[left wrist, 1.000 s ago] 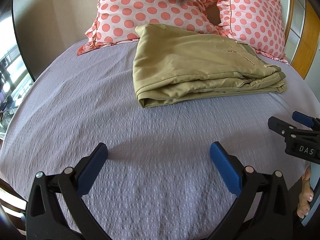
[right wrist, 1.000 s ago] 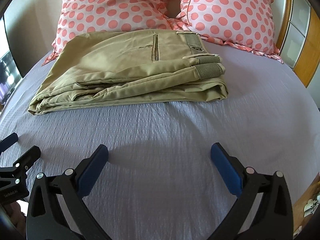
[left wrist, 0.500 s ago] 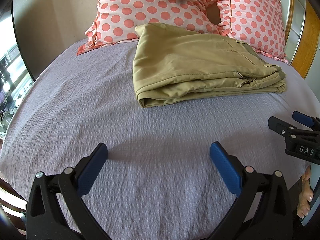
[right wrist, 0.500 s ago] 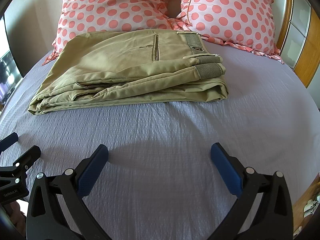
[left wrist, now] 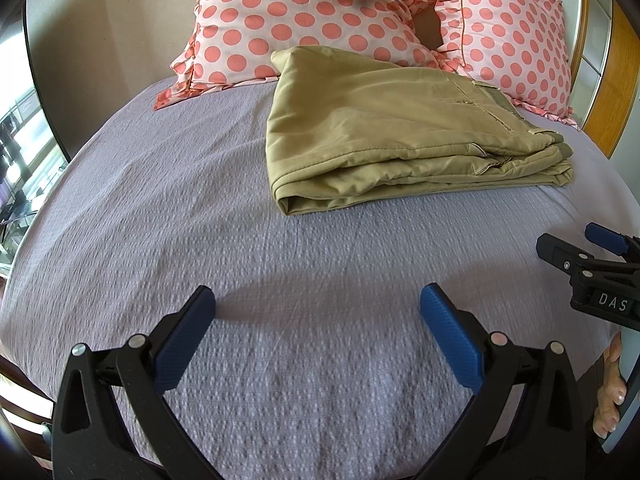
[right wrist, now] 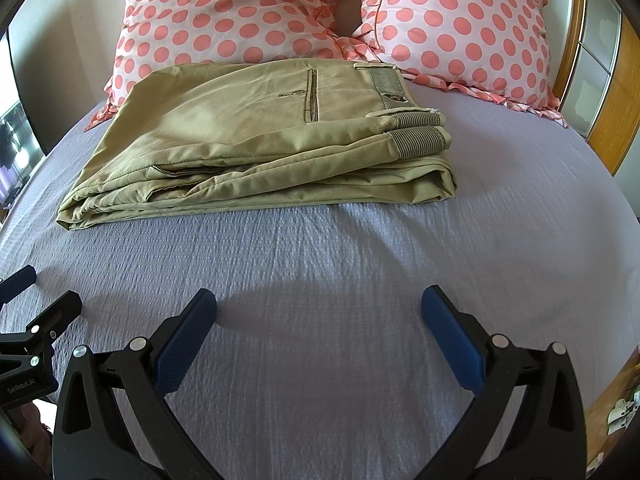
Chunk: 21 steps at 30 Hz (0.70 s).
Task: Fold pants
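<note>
Khaki pants [left wrist: 392, 128] lie folded in a flat stack on the lilac bedspread, their far edge against the pillows. In the right wrist view the pants [right wrist: 264, 148] show the waistband and a back pocket on top. My left gripper [left wrist: 316, 320] is open and empty, low over the bedspread well in front of the pants. My right gripper [right wrist: 318, 320] is open and empty, also in front of the stack. Each gripper shows at the edge of the other's view, the right one [left wrist: 592, 264] and the left one [right wrist: 28, 312].
Two pink pillows with coral dots [right wrist: 248, 12] lean at the head of the bed. A wooden headboard frame [right wrist: 612, 100] stands at the right. The lilac bedspread [left wrist: 200, 208] stretches between grippers and pants. A window area shows at the far left [left wrist: 16, 152].
</note>
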Tool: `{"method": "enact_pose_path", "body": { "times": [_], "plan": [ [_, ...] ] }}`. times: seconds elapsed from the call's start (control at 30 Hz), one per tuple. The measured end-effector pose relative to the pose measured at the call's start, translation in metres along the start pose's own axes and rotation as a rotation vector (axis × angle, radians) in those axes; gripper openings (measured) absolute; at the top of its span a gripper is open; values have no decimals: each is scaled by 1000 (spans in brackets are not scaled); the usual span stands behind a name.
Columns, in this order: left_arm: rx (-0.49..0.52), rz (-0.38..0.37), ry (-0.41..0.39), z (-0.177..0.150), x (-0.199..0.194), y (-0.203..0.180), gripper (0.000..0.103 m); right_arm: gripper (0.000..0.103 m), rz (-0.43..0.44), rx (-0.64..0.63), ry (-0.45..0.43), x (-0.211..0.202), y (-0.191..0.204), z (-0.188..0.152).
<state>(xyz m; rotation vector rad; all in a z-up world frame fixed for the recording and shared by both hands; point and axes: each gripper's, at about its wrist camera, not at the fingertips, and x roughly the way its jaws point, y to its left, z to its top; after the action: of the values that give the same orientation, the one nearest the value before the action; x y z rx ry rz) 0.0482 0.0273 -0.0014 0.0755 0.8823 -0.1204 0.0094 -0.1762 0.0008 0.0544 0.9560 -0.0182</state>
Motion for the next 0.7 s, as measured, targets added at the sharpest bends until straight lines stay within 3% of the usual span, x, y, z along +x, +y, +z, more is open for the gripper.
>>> {"method": "enact_pose_path", "body": {
  "times": [0.7],
  "plan": [
    [0, -5, 66, 5, 3, 3, 101, 102, 2, -2, 0, -1, 0, 0]
  ]
}}
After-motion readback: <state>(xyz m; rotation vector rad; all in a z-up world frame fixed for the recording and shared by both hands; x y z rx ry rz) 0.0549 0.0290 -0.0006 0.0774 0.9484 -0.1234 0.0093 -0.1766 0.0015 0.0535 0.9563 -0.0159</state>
